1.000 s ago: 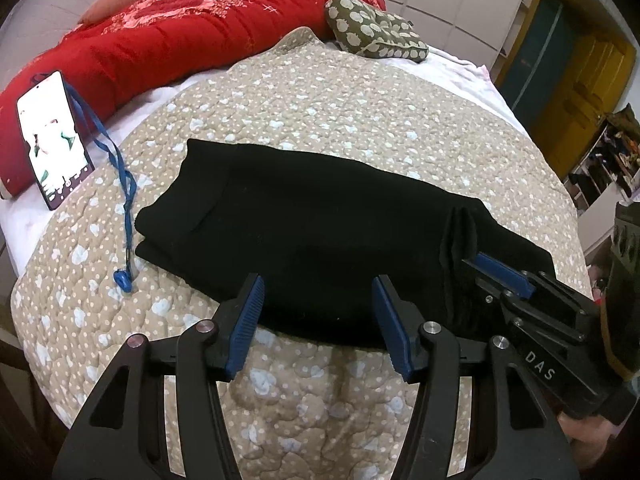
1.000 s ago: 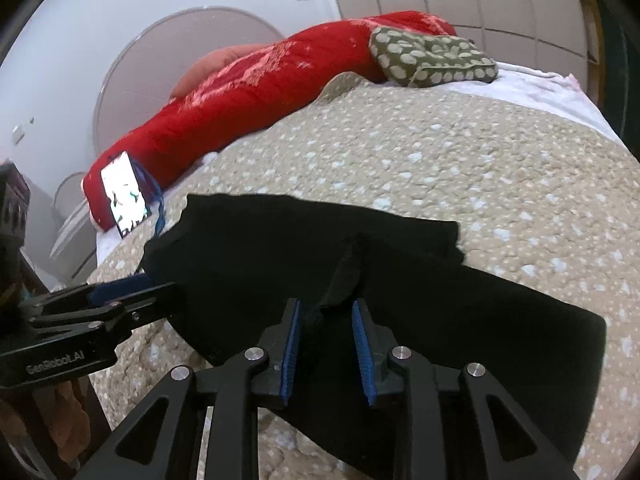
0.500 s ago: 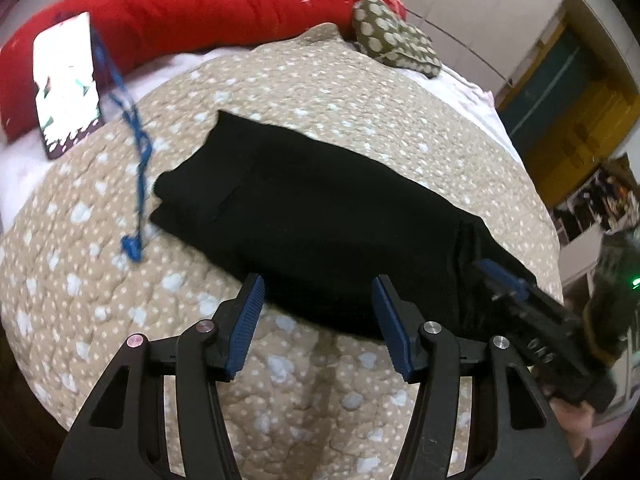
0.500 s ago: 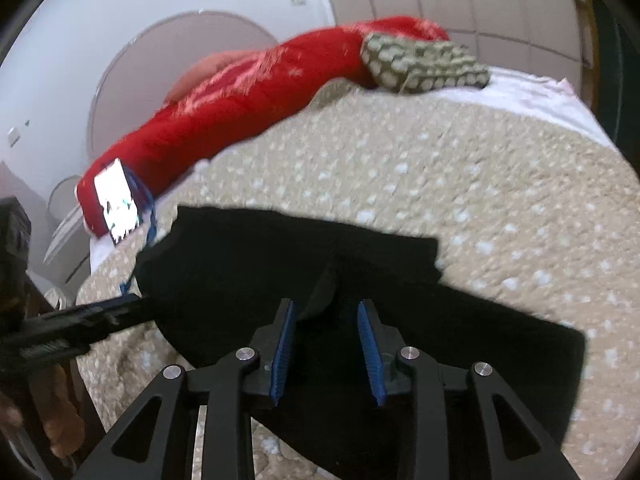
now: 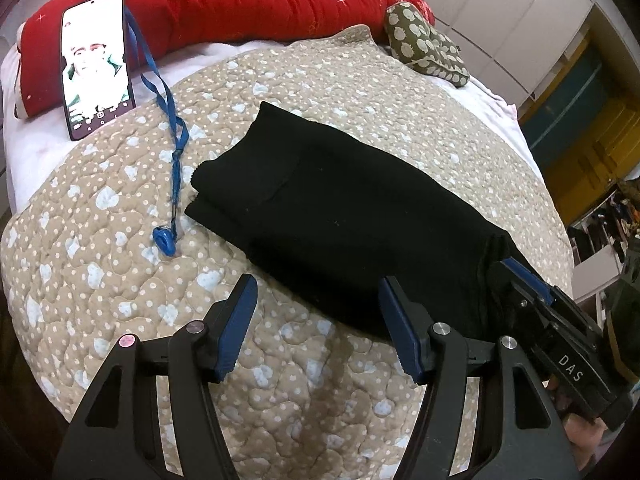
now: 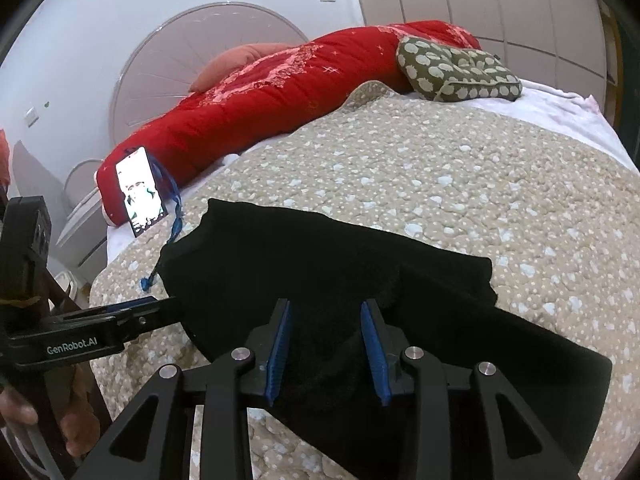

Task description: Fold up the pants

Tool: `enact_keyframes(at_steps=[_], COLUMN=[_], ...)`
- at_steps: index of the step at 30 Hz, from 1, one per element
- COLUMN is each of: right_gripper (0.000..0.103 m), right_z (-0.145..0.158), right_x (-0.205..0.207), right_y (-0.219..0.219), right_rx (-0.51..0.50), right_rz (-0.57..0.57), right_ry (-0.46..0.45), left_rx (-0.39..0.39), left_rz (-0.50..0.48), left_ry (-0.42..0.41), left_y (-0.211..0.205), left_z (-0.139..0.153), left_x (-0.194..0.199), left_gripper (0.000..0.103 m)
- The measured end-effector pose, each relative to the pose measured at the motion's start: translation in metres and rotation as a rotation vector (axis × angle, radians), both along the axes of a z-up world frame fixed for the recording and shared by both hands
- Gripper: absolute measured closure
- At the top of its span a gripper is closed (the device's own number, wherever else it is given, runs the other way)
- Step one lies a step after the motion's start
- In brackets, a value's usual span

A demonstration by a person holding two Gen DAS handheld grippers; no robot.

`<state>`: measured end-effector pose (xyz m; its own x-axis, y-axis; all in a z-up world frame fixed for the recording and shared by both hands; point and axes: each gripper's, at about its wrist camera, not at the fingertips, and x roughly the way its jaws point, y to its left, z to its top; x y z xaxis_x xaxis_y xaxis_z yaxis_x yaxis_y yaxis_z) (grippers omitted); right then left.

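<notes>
The folded black knit pants [image 5: 352,220] lie flat on the beige quilted bedspread [image 5: 100,272], just ahead of the left gripper [image 5: 318,328], whose jaws are opening over bare quilt. The right gripper [image 6: 326,344] is opening above the soft cloth, pads clear. A blue lanyard [image 5: 172,160] and a lit phone [image 5: 97,64] lie beyond to the left.

Even, soft indoor light with faint shadows. Glare spots shine on the glossy white wardrobe panels [image 5: 516,20]. Both fisheye views are sharp at centre, curving strongly into dark vignetted corners.
</notes>
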<state>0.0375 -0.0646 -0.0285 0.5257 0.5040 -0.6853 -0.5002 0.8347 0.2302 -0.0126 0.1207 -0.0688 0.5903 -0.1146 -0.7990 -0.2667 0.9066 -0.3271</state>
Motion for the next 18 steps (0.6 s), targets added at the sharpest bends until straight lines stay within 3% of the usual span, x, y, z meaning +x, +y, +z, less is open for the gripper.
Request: enact_keyframes(at_steps=[3, 12, 18], right_gripper=[0.068, 0.057, 0.055], right_z=[0.002, 0.017, 0.012], right_x=[0.002, 0.034, 0.069], right_y=[0.006, 0.069, 0.123], right_rx=[0.004, -0.052, -0.115], right_rz=[0.014, 0.182, 0.318], right_ry=[0.000, -0.031, -0.005], left_rx=[-0.021, -0.199, -0.244], left_rz=[0.008, 0.094, 0.099], left_ry=[-0.009, -0.060, -0.063], left_y=[0.002, 0.019, 0.020], left_z=[-0.001, -0.014, -0.021], left_x=[0.000, -0.009, 0.001], left_gripper=[0.040, 0.039, 0.036])
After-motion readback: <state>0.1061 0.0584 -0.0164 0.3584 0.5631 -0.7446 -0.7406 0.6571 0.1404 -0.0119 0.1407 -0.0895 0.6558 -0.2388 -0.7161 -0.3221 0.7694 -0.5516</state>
